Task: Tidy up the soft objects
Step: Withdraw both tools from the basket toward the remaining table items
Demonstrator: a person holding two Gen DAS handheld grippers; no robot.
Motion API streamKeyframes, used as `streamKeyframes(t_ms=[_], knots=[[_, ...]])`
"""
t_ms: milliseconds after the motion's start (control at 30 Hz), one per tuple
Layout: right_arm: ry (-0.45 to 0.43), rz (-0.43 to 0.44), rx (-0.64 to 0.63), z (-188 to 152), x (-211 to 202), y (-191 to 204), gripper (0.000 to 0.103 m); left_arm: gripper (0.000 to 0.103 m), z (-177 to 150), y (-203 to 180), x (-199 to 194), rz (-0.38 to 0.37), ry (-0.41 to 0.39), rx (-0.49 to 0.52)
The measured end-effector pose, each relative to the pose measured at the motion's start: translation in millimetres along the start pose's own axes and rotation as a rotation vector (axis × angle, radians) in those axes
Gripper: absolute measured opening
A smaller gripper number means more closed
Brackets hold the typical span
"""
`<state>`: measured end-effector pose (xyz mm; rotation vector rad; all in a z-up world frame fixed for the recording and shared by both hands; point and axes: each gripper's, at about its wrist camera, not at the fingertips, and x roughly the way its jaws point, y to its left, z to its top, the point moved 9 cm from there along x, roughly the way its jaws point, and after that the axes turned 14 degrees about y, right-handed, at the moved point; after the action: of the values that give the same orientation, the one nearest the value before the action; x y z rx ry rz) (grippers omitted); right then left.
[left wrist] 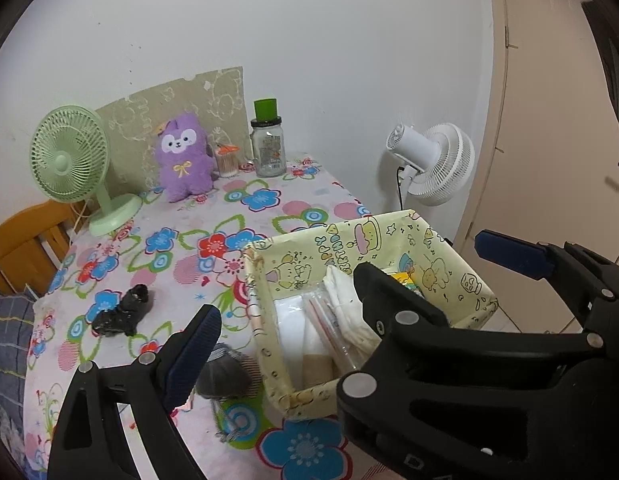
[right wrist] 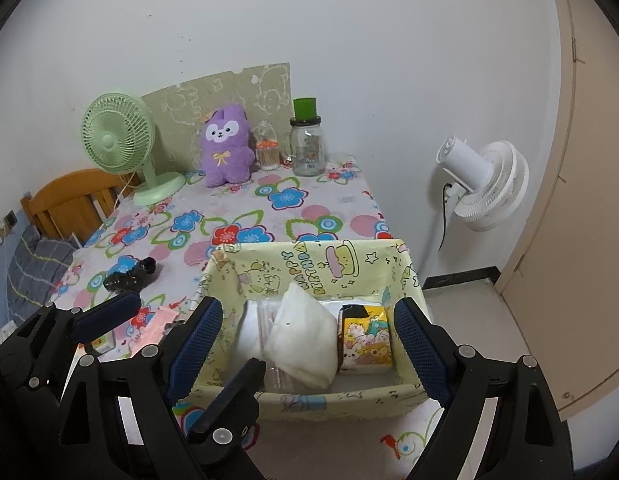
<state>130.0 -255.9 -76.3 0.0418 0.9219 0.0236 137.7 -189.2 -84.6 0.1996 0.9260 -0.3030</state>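
Both the left gripper (right wrist: 171, 360) and the right gripper (right wrist: 309, 344) hung wide apart and empty over the yellow box (right wrist: 329, 396), which already held a white folded cloth (right wrist: 305, 340) and a cartoon tissue pack (right wrist: 365, 340). Left of the box, the grey striped pouch (left wrist: 225, 376) touched its wall and the black bundle (left wrist: 123, 312) lay farther off. With the grippers crowded together, a reach for the pouch risked nudging the light box off the table edge (right wrist: 425, 412).
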Motion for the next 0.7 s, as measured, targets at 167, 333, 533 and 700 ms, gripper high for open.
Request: streamKeyframes(t_ms=[167,333,533,700], knots=[[-0.012,-0.004,0.007,-2,-8,10,0.090,0.095,-6,10,-12,0.016,-0.016,0.006],[-0.028,-0.021,0.004,-6,-17,22,0.090,0.095,-13,19,-22,0.012,-0.031,0.007],[-0.044,-0.037,0.005,-9,-23,41,0.090,0.095,-21,34,-30,0.009,-0.042,0.008],[-0.060,-0.047,0.009,-12,-26,58,0.090,0.095,-28,49,-36,0.019,-0.050,0.008]])
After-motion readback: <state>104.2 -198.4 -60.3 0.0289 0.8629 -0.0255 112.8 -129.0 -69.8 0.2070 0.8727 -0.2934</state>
